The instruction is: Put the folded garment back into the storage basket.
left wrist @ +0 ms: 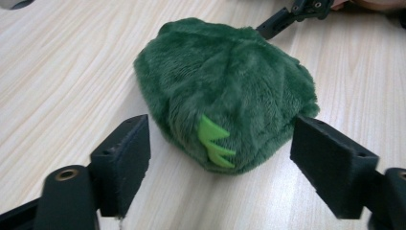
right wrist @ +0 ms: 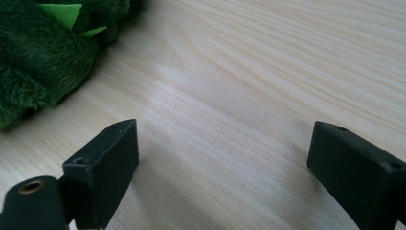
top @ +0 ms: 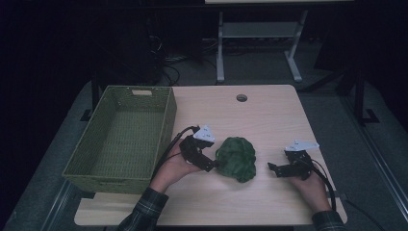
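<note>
A dark green plush toy (top: pixel 236 158) with light green felt spikes (left wrist: pixel 216 142) lies crumpled on the wooden table (top: pixel 269 120). My left gripper (top: pixel 215 165) sits at the toy's left side, and in the left gripper view its jaws stand wide apart with the plush toy (left wrist: pixel 225 91) just ahead of them, untouched. To the toy's right, my right gripper (top: pixel 272 168) points leftward at it, open, with bare wood between its pads (right wrist: pixel 107 165). The plush toy (right wrist: pixel 43 52) fills the upper left corner of the right gripper view.
A green woven basket (top: pixel 161 139) stands on the table's left side, its inside bare. A round cable hole (top: pixel 241 97) is near the far edge. The other gripper's (left wrist: pixel 292 17) tip shows beyond the toy in the left gripper view. A second table's legs (top: pixel 220 48) stand behind.
</note>
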A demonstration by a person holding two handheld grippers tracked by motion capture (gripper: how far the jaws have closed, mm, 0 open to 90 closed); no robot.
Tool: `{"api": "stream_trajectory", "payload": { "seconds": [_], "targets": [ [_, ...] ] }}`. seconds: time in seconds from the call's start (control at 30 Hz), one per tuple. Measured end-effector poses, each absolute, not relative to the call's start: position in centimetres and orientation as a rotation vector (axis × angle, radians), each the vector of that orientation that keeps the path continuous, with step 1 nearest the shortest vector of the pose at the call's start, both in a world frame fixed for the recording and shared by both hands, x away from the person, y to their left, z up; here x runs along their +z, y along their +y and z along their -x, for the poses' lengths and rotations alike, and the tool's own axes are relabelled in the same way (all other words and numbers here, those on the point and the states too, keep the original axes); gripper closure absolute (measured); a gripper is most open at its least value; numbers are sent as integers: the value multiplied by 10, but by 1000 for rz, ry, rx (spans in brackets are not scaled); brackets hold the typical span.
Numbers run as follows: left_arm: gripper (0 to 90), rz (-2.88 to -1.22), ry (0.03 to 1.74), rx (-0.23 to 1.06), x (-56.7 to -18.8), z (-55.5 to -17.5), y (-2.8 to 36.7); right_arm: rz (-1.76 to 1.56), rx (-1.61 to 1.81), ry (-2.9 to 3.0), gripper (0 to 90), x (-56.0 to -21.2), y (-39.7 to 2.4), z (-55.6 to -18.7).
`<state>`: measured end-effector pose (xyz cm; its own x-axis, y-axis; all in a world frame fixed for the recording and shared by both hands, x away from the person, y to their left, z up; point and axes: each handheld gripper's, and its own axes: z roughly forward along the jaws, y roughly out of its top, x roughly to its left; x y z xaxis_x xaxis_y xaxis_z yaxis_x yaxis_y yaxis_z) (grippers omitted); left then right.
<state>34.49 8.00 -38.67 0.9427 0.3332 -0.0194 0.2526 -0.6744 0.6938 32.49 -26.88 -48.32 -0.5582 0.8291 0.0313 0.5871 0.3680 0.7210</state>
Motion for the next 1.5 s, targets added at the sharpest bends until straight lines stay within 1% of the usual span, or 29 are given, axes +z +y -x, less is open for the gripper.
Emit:
{"api": "stream_trajectory", "payload": {
  "seconds": [0.13,0.3,0.57,0.67,0.93,1.3,1.43,1.5],
  "targets": [
    [167,-2404,331,137,-385,-350,70,-1244,1001,2296,101,-483,-269,-325],
    [139,-2453,288,115,-392,-357,57,-1245,1001,2296,103,-483,-269,-325],
    [133,-2536,226,88,-405,-367,43,-1247,1000,2293,107,-483,-269,-325],
    [130,-2552,210,68,-412,-369,40,-1248,999,2289,123,-483,-270,-325],
    [130,-2613,178,42,-430,-371,32,-1247,999,2287,126,-483,-270,-325],
    [133,-2675,149,78,-443,-371,24,-1246,999,2288,125,-483,-270,-325],
    [146,-2687,155,91,-447,-371,22,-1247,999,2288,125,-483,-270,-325],
    [183,-2698,152,107,-449,-371,21,-1247,999,2288,125,-483,-270,-325]
  ]
}}
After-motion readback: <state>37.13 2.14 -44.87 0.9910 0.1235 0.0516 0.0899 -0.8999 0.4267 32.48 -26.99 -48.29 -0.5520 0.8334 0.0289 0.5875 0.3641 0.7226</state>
